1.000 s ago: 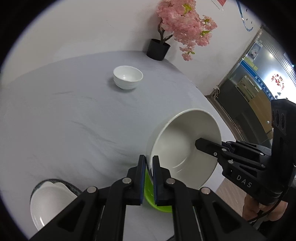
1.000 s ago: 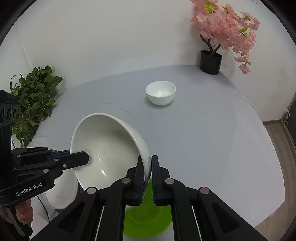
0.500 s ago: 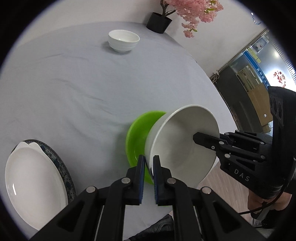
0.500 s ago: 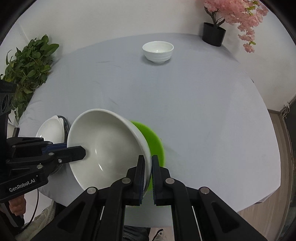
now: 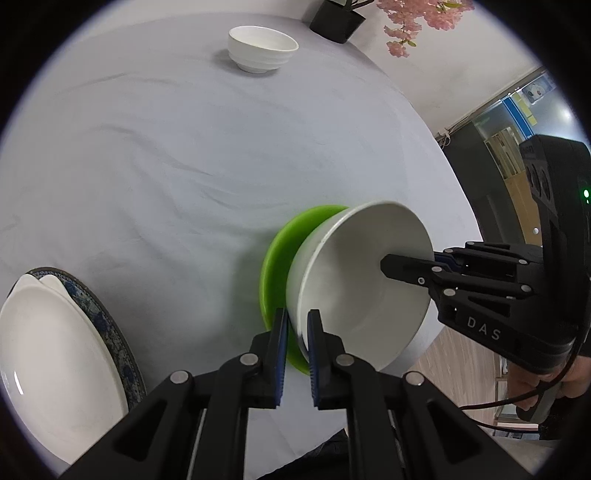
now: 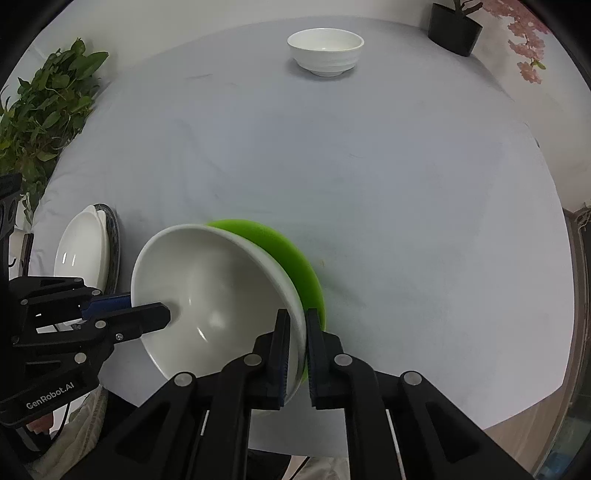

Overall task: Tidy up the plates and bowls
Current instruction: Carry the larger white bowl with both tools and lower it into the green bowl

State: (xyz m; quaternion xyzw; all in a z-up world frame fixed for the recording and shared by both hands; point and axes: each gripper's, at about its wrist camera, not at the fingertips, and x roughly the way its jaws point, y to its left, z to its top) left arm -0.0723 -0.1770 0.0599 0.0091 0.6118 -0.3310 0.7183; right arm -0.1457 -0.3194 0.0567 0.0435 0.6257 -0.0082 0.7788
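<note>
Near the front edge of the grey-clothed surface (image 6: 388,166), a large white bowl (image 6: 214,291) was held by both grippers at once, tilted over a green bowl (image 6: 280,247) that lay just beneath and behind it. The left gripper (image 5: 296,328) pinched the bowl's near rim, 1 of its fingers (image 5: 280,347) outside the wall and the other inside. The right gripper (image 6: 295,332) pinched the opposite rim in the same way; its jaws had just been easing slightly apart, with the rim between them and the pads close against it. Whether the white bowl already touched the green one could not be told. To the left, a white plate (image 5: 48,354) sat on top of a blue-patterned plate (image 5: 107,325), well apart from the bowls. A small white bowl (image 6: 325,51) stood upright at the far side, near a black pot of pink blossoms (image 5: 424,18). A leafy green plant (image 6: 40,110) stood beyond the left edge.
</note>
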